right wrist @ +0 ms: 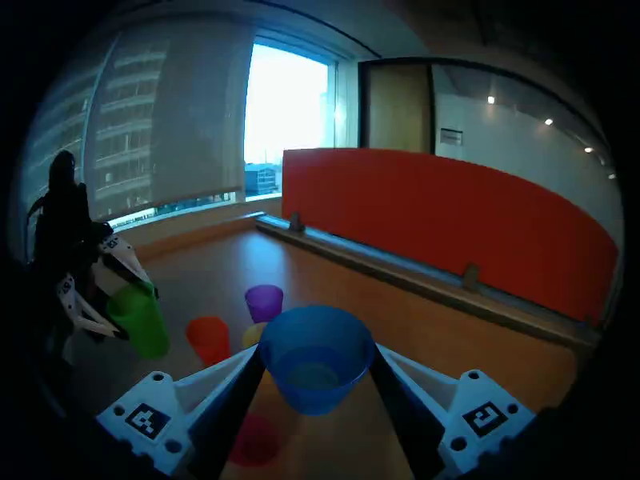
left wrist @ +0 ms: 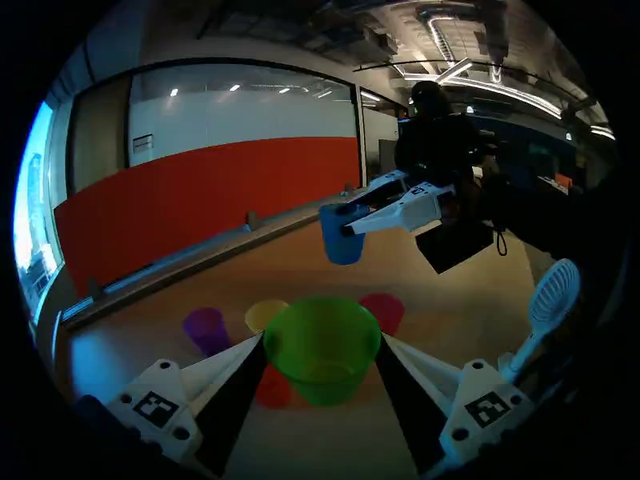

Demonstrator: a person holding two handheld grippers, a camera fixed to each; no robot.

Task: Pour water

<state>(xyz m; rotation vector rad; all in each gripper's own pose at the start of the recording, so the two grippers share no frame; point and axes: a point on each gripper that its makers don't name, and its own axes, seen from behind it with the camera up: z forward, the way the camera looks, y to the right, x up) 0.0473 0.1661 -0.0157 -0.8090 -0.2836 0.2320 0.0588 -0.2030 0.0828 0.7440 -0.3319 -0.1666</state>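
My left gripper (left wrist: 322,342) is shut on a green cup (left wrist: 324,368), held upright over the wooden table (left wrist: 456,312). Farther off, my right gripper (left wrist: 349,222) holds a blue cup (left wrist: 341,246) in the air, roughly upright. In the right gripper view, my right gripper (right wrist: 316,352) is shut on the blue cup (right wrist: 317,376), which has a little water at the bottom. At the left of that view, the left gripper (right wrist: 126,310) grips the green cup (right wrist: 142,326).
On the table stand a purple cup (left wrist: 206,330), a yellow cup (left wrist: 264,314), a magenta cup (left wrist: 386,310) and an orange cup (left wrist: 272,390). A small white fan (left wrist: 552,302) stands at the right. A red partition (left wrist: 208,192) lines the table's far edge.
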